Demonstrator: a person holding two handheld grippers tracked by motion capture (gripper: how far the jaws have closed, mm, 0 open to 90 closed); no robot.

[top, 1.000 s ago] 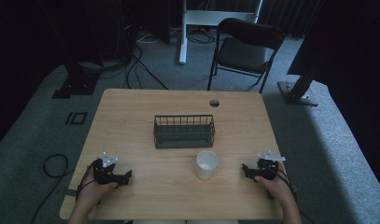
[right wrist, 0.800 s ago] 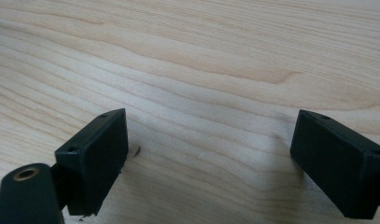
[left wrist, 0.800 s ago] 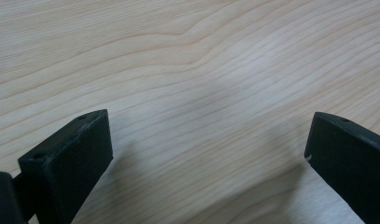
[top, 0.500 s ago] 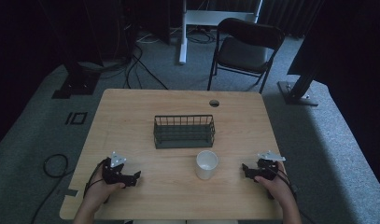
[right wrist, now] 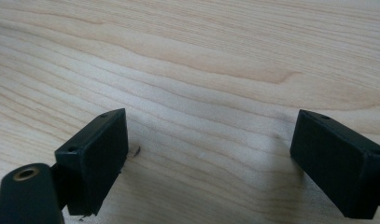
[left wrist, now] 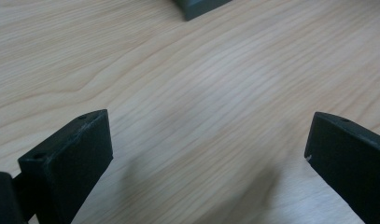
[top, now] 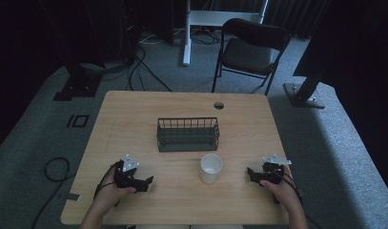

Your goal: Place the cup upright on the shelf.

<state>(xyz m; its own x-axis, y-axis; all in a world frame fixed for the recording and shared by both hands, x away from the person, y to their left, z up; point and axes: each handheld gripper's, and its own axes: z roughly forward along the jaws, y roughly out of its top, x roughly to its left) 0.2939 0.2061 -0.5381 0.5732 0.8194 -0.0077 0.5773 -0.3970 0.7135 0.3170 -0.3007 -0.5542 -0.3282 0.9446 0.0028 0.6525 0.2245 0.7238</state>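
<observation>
Near the table's (top: pixel 134 109) front edge, the left gripper (top: pixel 145 182) and right gripper (top: pixel 251 174) are held with jaws apart, flanking the white cup (top: pixel 211 168) before the wire basket (top: pixel 188 134).

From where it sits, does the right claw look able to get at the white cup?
Probably yes: the right claw is open, with bare table between it and the white cup.
</observation>
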